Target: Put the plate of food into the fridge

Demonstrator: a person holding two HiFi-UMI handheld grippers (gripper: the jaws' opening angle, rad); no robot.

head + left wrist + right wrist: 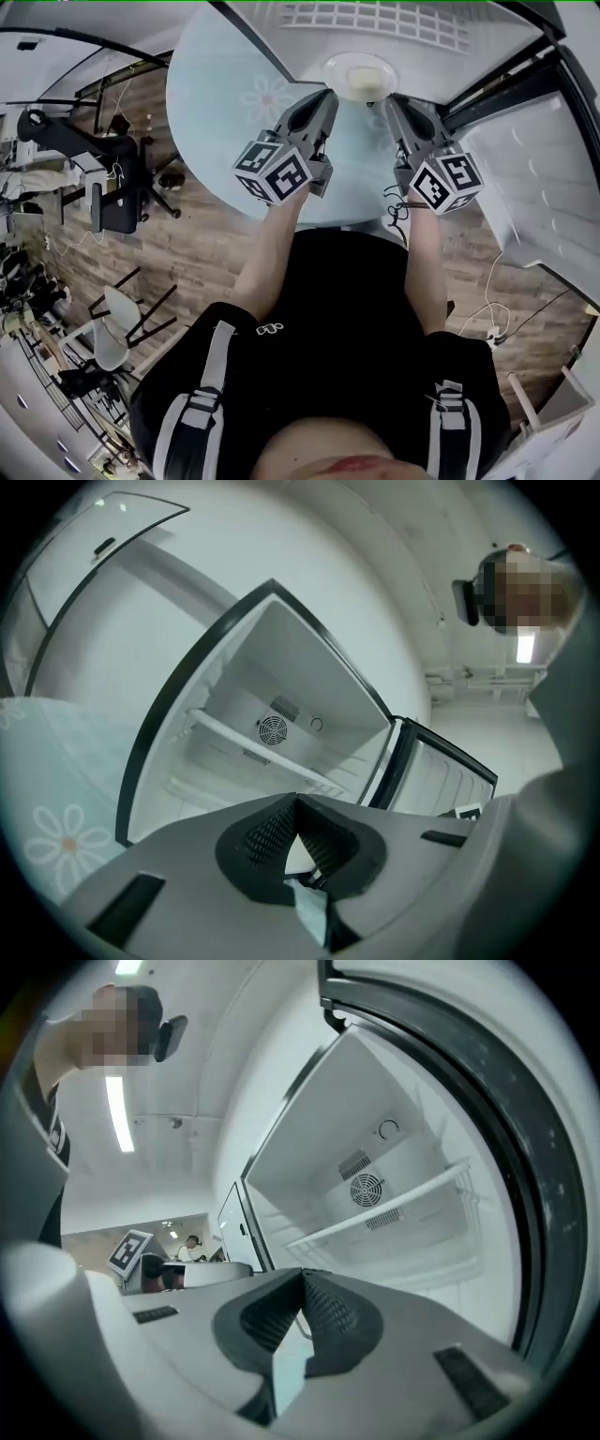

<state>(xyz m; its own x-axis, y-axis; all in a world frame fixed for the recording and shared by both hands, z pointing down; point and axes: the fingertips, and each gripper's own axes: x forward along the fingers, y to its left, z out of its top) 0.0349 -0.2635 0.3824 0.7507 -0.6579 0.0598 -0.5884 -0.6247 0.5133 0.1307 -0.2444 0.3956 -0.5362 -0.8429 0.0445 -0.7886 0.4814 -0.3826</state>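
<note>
The round white plate of pale food (pixel 359 77) sits on the round pale-blue glass surface (pixel 216 112) printed with a flower, near its far edge. The left tongs (pixel 324 94) meet the plate's left rim and the right tongs (pixel 388 101) its right rim. Each pair is drawn fully together, pinching the thin edge. Just beyond the plate stands the open white fridge (pixel 375 21), a white shelf and a round fan vent visible inside. Its door (pixel 534 169) swings out to the plate's right.
</note>
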